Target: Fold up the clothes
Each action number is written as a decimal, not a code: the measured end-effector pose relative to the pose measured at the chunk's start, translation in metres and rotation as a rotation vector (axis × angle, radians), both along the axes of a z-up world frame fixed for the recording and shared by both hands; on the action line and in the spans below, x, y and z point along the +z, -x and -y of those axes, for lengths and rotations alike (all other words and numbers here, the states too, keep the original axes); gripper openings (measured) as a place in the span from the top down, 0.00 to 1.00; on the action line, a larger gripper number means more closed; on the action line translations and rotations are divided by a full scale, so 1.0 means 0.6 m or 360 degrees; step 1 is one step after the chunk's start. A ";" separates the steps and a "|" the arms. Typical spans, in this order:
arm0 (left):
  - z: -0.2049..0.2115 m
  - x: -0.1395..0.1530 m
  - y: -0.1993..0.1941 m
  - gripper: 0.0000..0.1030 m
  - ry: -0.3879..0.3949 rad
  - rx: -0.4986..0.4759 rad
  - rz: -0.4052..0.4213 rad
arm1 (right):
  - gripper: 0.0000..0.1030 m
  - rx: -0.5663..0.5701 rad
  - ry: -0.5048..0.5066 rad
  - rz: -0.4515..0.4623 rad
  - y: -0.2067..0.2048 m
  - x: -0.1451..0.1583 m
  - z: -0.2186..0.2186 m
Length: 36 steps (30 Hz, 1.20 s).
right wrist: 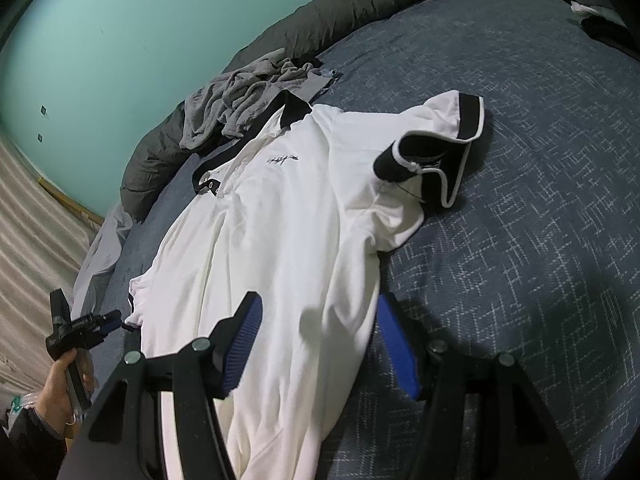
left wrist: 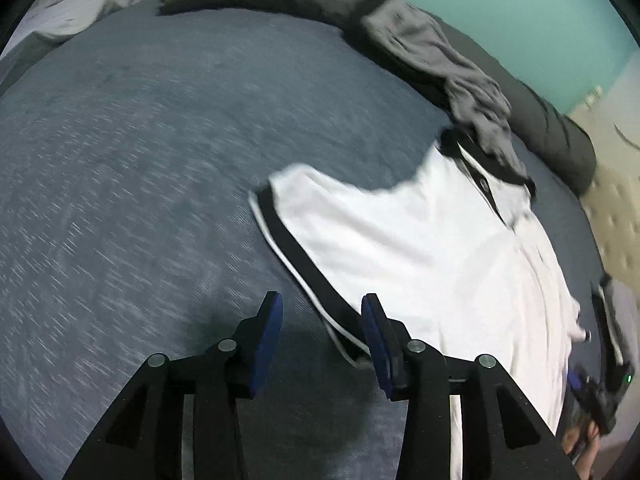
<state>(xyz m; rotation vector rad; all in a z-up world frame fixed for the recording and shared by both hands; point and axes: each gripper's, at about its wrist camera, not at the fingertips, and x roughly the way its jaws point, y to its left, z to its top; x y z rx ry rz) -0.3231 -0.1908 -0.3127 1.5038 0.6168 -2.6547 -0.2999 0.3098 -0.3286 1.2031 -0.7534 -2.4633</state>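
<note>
My left gripper (left wrist: 322, 316) stands open over the blue bedspread (left wrist: 140, 184) at the bottom of its frame, nothing between the pads, the black-trimmed sleeve (left wrist: 296, 248) of the white polo shirt (left wrist: 440, 264) just beyond. My right gripper (right wrist: 318, 344) is also open low in its view, its pads straddling the shirt's lower edge without pressing it. The shirt lies spread across the frame's centre, a grey garment (right wrist: 240, 96) bunched at its collar.

Black hand-held gripper (left wrist: 322, 316), blue ribbed pads (right wrist: 240, 354), silver screws.
</note>
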 end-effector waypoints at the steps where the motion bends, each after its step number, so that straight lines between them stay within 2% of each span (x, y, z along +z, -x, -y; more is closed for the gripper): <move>1: -0.006 -0.003 0.000 0.57 -0.0015 -0.0011 0.0002 | 0.41 -0.0001 0.0002 0.0000 0.000 0.000 -0.001; 4: -0.018 -0.013 0.000 0.57 -0.0002 -0.0032 0.0017 | 0.41 -0.0006 0.0008 0.0002 0.000 0.000 -0.004; 6: -0.025 -0.021 -0.001 0.62 0.0032 -0.0042 0.0034 | 0.41 -0.0009 0.0015 0.0005 0.000 -0.001 -0.006; 8: -0.027 -0.024 -0.001 0.89 0.0076 -0.0053 0.0043 | 0.41 -0.0012 0.0018 0.0007 0.000 -0.001 -0.007; 10: -0.028 -0.025 -0.001 1.00 0.0121 -0.0070 0.0047 | 0.41 -0.0013 0.0022 0.0009 0.001 -0.001 -0.007; 14: -0.021 -0.027 0.006 1.00 0.0127 -0.0093 0.0044 | 0.41 -0.0014 0.0025 0.0011 0.001 -0.001 -0.007; 19: -0.008 -0.015 -0.008 1.00 0.0026 -0.0026 0.0019 | 0.41 -0.0017 0.0031 0.0011 0.000 0.000 -0.008; 21: -0.013 -0.011 -0.014 0.93 -0.0020 -0.0027 0.0018 | 0.41 -0.0017 0.0036 0.0012 0.001 -0.001 -0.008; 23: -0.023 -0.006 -0.020 0.63 -0.0033 -0.0040 0.0007 | 0.41 -0.0016 0.0041 0.0013 0.000 -0.001 -0.008; 24: -0.028 -0.004 -0.022 0.58 -0.0030 -0.0050 0.0001 | 0.41 -0.0015 0.0043 0.0012 0.000 -0.001 -0.008; 30: -0.041 -0.021 -0.007 0.57 0.0017 -0.0076 0.0028 | 0.41 -0.0026 0.0054 0.0007 -0.003 0.001 -0.011; 31: -0.040 -0.024 -0.005 0.63 0.0022 -0.0073 0.0032 | 0.41 -0.0029 0.0057 0.0008 -0.002 0.001 -0.011; 32: -0.041 -0.027 -0.003 0.79 0.0038 -0.0075 0.0037 | 0.41 -0.0030 0.0060 0.0009 -0.002 0.001 -0.012; 34: -0.043 -0.030 0.002 0.99 0.0069 -0.0083 0.0046 | 0.41 -0.0031 0.0063 0.0011 -0.001 0.000 -0.013; 36: -0.041 -0.032 0.003 1.00 0.0078 -0.0079 0.0053 | 0.41 -0.0029 0.0063 0.0012 0.000 0.000 -0.013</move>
